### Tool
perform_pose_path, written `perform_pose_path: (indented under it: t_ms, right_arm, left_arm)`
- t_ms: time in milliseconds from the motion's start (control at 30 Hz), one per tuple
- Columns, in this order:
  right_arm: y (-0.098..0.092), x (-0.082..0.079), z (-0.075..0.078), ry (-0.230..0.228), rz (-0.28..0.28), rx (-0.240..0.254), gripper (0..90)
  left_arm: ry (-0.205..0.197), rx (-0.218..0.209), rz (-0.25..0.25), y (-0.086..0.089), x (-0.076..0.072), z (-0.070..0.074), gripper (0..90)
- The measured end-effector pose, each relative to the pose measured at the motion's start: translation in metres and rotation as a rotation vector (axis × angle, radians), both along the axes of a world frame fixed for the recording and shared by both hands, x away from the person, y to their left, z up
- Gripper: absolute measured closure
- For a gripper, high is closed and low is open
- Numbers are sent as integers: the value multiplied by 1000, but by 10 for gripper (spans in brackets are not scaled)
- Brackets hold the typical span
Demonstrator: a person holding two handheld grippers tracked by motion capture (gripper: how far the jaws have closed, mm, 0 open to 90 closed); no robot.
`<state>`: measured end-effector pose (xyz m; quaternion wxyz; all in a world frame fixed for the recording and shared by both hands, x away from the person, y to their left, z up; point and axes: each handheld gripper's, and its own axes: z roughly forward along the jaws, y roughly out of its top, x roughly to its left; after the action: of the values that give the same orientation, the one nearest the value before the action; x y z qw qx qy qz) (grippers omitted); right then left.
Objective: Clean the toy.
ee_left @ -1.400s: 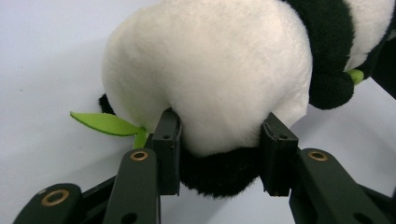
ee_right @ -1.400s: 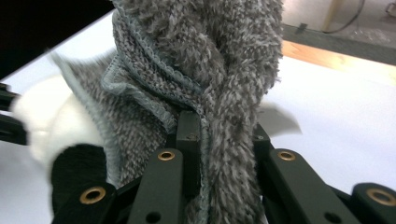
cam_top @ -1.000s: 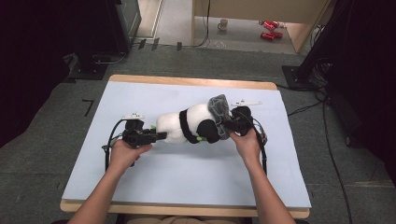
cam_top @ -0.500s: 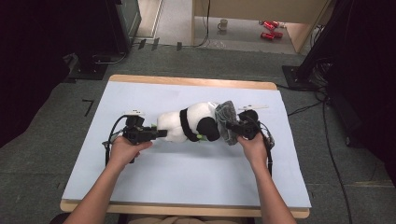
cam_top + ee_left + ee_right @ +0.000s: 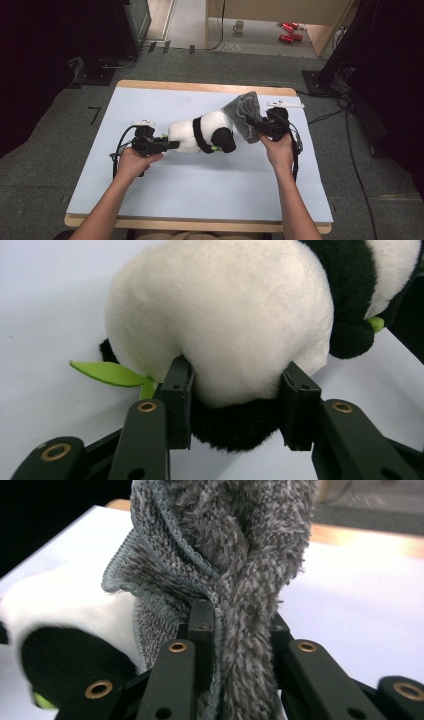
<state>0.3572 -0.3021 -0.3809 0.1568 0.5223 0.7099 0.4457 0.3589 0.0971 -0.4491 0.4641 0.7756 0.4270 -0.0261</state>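
A stuffed panda [image 5: 202, 134] lies on its side near the middle of the pale counter [image 5: 200, 195], with a person's two forearms coming in from the near edge. The left claw [image 5: 170, 145] pinches the white rump end of the toy: in the left gripper view both pads press into the plush [image 5: 220, 325], one on each side, and the fur bulges over them, so the exact contact line is buried. A green felt leaf [image 5: 107, 374] sticks out from under the toy beside the left jaw; what it is fastened to is hidden by the body. The toy's head end is cut off at the top right of that view.

The right claw [image 5: 252, 126] is pressed together on a grey fuzzy cloth [image 5: 243, 120], held up just beside the panda's dark head end. In the right gripper view the bunched cloth [image 5: 225, 570] rises between the jaws and covers their tips, so the pads cannot be made out, and its upper part runs off the top of the picture. Whether the cloth's lower edge touches the toy cannot be told; a blurred white and black part of the panda [image 5: 60, 640] sits low at the left there.
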Motion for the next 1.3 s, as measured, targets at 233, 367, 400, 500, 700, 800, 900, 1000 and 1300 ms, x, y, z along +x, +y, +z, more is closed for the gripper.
perform_pose_path:
  t_ms: [233, 367, 400, 500, 700, 800, 900, 1000, 1300]
  right_arm:
    - [35, 5, 6, -27, 105, -12, 741]
    - [44, 10, -8, -20, 113, -44, 745]
    - [44, 11, -10, -17, 109, -39, 748]
    - [41, 13, -16, -5, 102, -42, 755]
    - [35, 17, -37, 63, 66, -58, 761]
    - [36, 18, -49, 115, 62, -85, 762]
    - [39, 18, -60, 165, 64, -114, 762]
    - [35, 19, -62, 184, 62, -105, 761]
    - [9, 13, -56, 191, 1, -66, 759]
  left_arm:
    - [-17, 5, 6, 1, -6, -3, 564]
    - [-18, 2, 7, 1, -8, -5, 560]
    - [-20, 1, 8, 1, -8, -5, 560]
    - [-27, 0, 9, 0, -9, -5, 559]
    - [-29, 11, 8, 0, -9, -4, 560]
    - [-27, 13, 8, 0, -7, -4, 559]
    - [-25, 14, 8, 0, -6, -3, 560]
    - [-27, 11, 7, -1, -5, -2, 561]
    - [-9, 3, 20, -3, 2, 2, 568]
